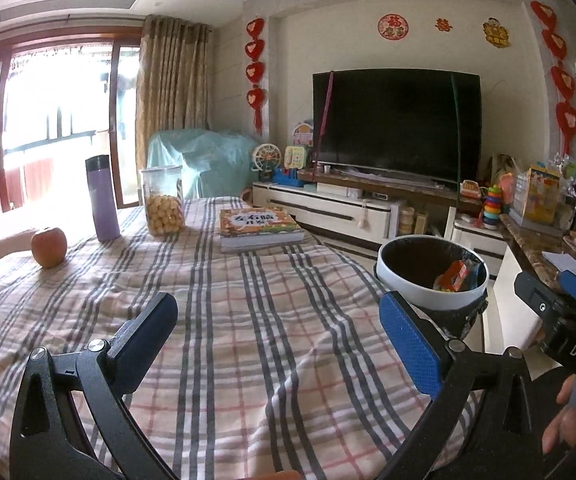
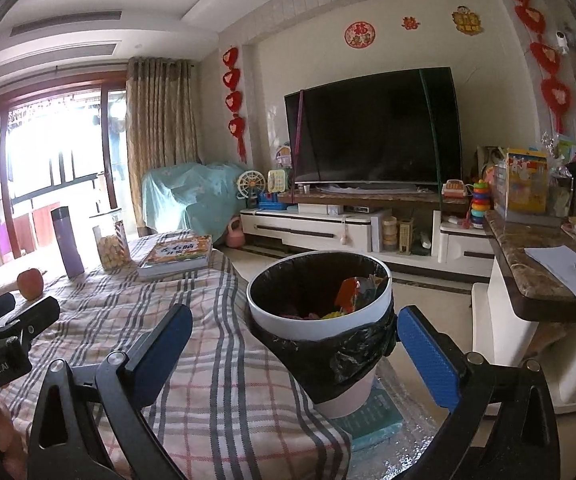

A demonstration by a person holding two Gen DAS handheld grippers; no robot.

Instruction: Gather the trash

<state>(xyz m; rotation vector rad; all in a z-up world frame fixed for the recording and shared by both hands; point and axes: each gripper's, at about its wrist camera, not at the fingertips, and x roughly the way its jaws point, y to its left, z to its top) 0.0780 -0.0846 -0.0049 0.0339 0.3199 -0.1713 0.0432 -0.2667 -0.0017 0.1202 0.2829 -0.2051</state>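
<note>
A white trash bin (image 2: 320, 320) with a black liner stands beside the right edge of the table; it also shows in the left wrist view (image 1: 432, 276). Colourful wrappers (image 2: 352, 296) lie inside it, also seen from the left wrist (image 1: 456, 276). My left gripper (image 1: 283, 344) is open and empty above the checked tablecloth (image 1: 247, 320). My right gripper (image 2: 292, 356) is open and empty, its blue pads either side of the bin in the image, nearer the camera. The right gripper body (image 1: 564, 320) shows at the right of the left view.
On the table stand an apple (image 1: 49, 247), a purple flask (image 1: 101, 198), a jar of snacks (image 1: 163, 200) and books (image 1: 259, 228). A marble counter (image 2: 536, 272) with paper lies right of the bin. A TV (image 2: 376, 128) and cabinet are behind.
</note>
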